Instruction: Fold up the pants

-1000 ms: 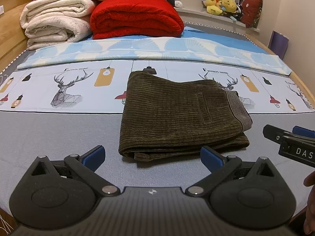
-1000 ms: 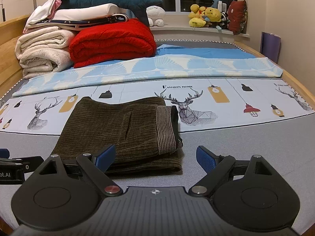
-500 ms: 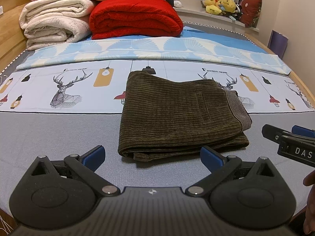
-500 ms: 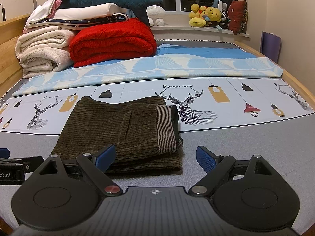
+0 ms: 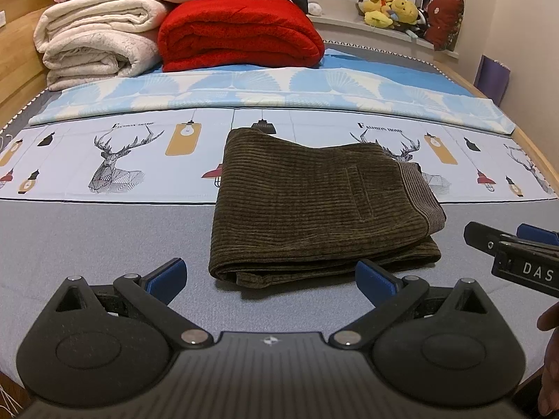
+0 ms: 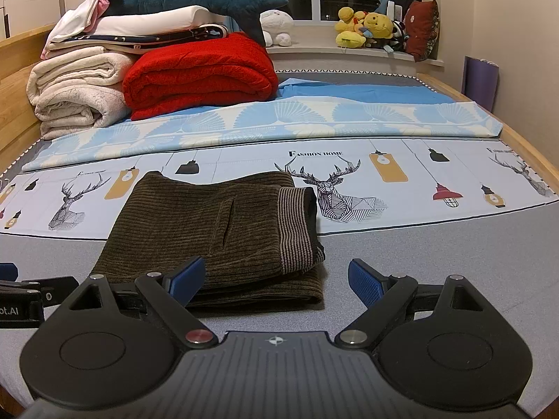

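Observation:
Dark olive corduroy pants [image 5: 314,206] lie folded into a compact rectangle on the bed, with the striped waistband [image 6: 295,230] on the right end. My left gripper [image 5: 270,276] hovers just short of the near folded edge, open, nothing between its blue pads. In the right wrist view the same pants [image 6: 209,230] lie ahead and to the left. My right gripper [image 6: 276,279] is open over the grey sheet at the pants' near right corner, holding nothing. The right gripper's fingers [image 5: 506,244] show at the left view's right edge.
A grey sheet [image 5: 87,237] covers the near bed, with a deer-print cloth [image 5: 115,160] and blue sheet [image 6: 349,111] behind. Folded red blanket [image 5: 241,35] and cream blankets [image 5: 94,42] are stacked at the back left. Plush toys [image 6: 363,28] sit on the windowsill. A hand [image 5: 550,349] shows at right.

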`<move>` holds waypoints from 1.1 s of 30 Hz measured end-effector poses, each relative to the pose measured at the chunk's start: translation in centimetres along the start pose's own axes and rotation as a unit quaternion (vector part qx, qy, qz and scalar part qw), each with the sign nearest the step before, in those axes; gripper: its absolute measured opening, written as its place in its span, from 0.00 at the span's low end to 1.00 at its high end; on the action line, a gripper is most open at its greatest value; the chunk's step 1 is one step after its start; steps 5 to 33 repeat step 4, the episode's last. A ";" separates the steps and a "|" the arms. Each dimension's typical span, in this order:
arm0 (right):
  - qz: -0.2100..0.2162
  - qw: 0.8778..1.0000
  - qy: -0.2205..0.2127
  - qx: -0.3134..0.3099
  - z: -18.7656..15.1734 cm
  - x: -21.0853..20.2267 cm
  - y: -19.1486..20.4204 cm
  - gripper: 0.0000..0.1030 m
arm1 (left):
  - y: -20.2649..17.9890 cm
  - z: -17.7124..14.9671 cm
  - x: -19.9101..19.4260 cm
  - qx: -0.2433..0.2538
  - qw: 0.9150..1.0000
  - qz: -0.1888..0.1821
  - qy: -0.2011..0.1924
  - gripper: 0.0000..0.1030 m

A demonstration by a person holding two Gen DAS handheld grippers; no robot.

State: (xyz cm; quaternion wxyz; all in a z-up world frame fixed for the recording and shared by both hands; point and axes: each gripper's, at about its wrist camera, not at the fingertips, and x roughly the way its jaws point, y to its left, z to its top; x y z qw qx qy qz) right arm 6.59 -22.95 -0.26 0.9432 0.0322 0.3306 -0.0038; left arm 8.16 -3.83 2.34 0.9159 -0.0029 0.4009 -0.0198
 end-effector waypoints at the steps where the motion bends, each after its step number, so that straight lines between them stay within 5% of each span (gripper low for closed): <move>1: 0.000 1.000 0.000 0.000 0.0 0.0 0.0 0.87 | 0.0 0.0 0.0 0.001 1.000 0.000 -0.001 1.00; 33: 0.000 1.000 0.000 0.000 0.0 0.0 0.0 0.87 | 0.0 0.0 0.0 0.003 1.000 0.000 0.001 1.00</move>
